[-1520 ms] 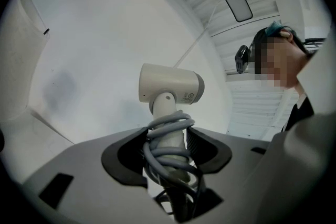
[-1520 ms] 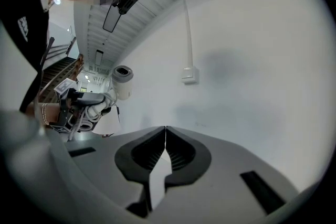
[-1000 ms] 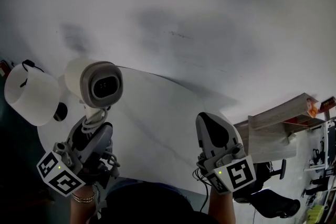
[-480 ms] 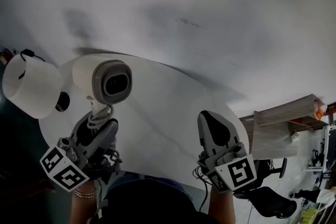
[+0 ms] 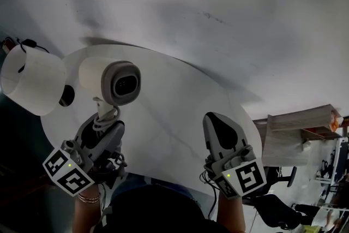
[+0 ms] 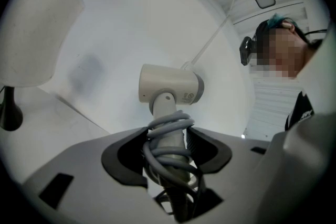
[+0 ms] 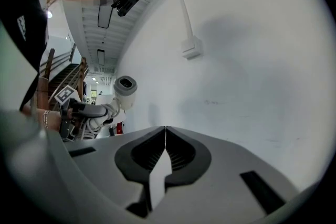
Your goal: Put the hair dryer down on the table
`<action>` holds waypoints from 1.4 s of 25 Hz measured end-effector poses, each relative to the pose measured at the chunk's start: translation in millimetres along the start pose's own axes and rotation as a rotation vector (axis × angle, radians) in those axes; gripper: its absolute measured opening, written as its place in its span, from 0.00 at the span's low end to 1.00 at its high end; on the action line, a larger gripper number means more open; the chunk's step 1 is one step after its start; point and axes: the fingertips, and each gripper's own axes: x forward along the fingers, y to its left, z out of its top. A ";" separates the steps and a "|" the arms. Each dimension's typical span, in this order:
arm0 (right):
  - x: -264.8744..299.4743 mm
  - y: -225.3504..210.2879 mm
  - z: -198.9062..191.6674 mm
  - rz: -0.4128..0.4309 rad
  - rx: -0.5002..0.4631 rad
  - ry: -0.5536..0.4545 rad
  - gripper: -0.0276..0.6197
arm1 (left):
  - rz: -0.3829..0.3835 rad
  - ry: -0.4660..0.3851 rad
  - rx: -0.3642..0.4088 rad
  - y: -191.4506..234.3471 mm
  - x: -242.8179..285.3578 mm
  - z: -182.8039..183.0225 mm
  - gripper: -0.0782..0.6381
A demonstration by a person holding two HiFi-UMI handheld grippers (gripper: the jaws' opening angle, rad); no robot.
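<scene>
A white hair dryer (image 5: 112,81) with a grey rear grille stands upright above the round white table (image 5: 180,117), its grey cord wound around the handle. My left gripper (image 5: 103,136) is shut on that handle (image 6: 170,136), cord coils pinched between the jaws. The dryer's head (image 6: 169,85) points sideways in the left gripper view. My right gripper (image 5: 220,136) hovers over the table's right side, shut with nothing in it (image 7: 165,136). In the right gripper view the dryer (image 7: 125,89) shows far left, held aloft.
A white lampshade (image 5: 31,82) on a dark stand (image 5: 66,95) sits at the table's left edge. A stack of boxes (image 5: 297,128) and a dark chair (image 5: 275,207) stand off the table to the right. A white wall lies behind.
The left gripper with the dryer has shifted slightly right and lower in the view, over the table; the camera tilted down. The right gripper has barely moved.
</scene>
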 end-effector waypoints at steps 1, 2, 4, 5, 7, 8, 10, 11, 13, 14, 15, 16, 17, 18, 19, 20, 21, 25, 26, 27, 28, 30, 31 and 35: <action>2.2 0.9 -1.1 0.004 0.002 0.003 0.07 | 0.003 0.001 -0.003 2.2 -0.3 -1.3 0.45; 4.0 1.7 -2.2 0.008 0.003 0.007 0.07 | 0.005 0.003 -0.006 4.0 -0.4 -2.7 0.45; 6.4 2.9 -4.7 0.015 0.004 0.015 0.07 | 0.011 0.005 -0.017 7.2 -0.4 -6.1 0.45; 7.3 3.5 -6.2 0.019 0.005 0.019 0.07 | 0.014 0.007 -0.022 8.8 -0.3 -7.8 0.45; 9.1 4.1 -9.6 0.023 0.009 0.027 0.07 | 0.019 0.010 -0.031 12.4 -0.2 -11.2 0.45; 9.8 4.2 -11.6 0.025 0.011 0.032 0.07 | 0.022 0.012 -0.034 14.2 -0.2 -12.8 0.45; 10.7 4.0 -16.0 0.028 0.017 0.043 0.07 | 0.029 0.018 -0.037 17.0 -0.2 -15.9 0.45; 10.9 4.0 -18.4 0.030 0.019 0.048 0.07 | 0.032 0.021 -0.039 18.2 -0.3 -17.6 0.45; 11.2 4.1 -23.3 0.035 0.024 0.060 0.07 | 0.042 0.027 -0.042 20.7 -0.8 -21.6 0.45; 11.3 4.1 -25.8 0.037 0.026 0.066 0.07 | 0.047 0.029 -0.043 21.9 -1.2 -23.7 0.45; 11.3 3.9 -28.2 0.039 0.029 0.071 0.07 | 0.052 0.031 -0.045 23.1 -1.6 -25.7 0.45; 11.2 3.7 -30.3 0.041 0.033 0.076 0.07 | 0.057 0.033 -0.046 24.1 -2.0 -27.6 0.45; 11.2 3.4 -32.4 0.043 0.037 0.080 0.07 | 0.063 0.035 -0.048 25.3 -2.3 -29.5 0.45; 11.3 3.2 -34.6 0.045 0.040 0.085 0.07 | 0.069 0.037 -0.050 26.7 -2.7 -31.3 0.45; 11.5 3.1 -36.9 0.048 0.043 0.090 0.07 | 0.075 0.038 -0.053 28.4 -3.1 -33.1 0.45; 12.0 3.2 -39.2 0.052 0.046 0.094 0.07 | 0.082 0.040 -0.055 30.4 -3.6 -34.9 0.45; 12.6 3.5 -41.7 0.055 0.050 0.099 0.07 | 0.088 0.042 -0.058 32.4 -4.2 -36.7 0.45; 14.2 4.0 -51.4 0.065 0.060 0.117 0.07 | 0.112 0.056 -0.058 39.8 -5.9 -44.7 0.45; 14.6 3.4 -53.6 0.067 0.061 0.121 0.07 | 0.118 0.060 -0.057 41.3 -5.9 -46.7 0.45; 15.1 2.6 -55.8 0.068 0.063 0.126 0.07 | 0.123 0.064 -0.058 42.8 -5.7 -48.8 0.45; 15.9 1.7 -58.1 0.068 0.065 0.132 0.07 | 0.128 0.068 -0.061 44.5 -5.5 -50.8 0.45; 17.8 0.2 -62.7 0.069 0.071 0.141 0.07 | 0.138 0.077 -0.064 48.9 -5.0 -54.8 0.45; 18.8 -0.2 -65.1 0.069 0.073 0.145 0.07 | 0.143 0.081 -0.065 51.4 -4.7 -56.7 0.45; 21.3 -1.2 -74.0 0.070 0.077 0.161 0.07 | 0.160 0.095 -0.064 59.8 -4.7 -64.1 0.45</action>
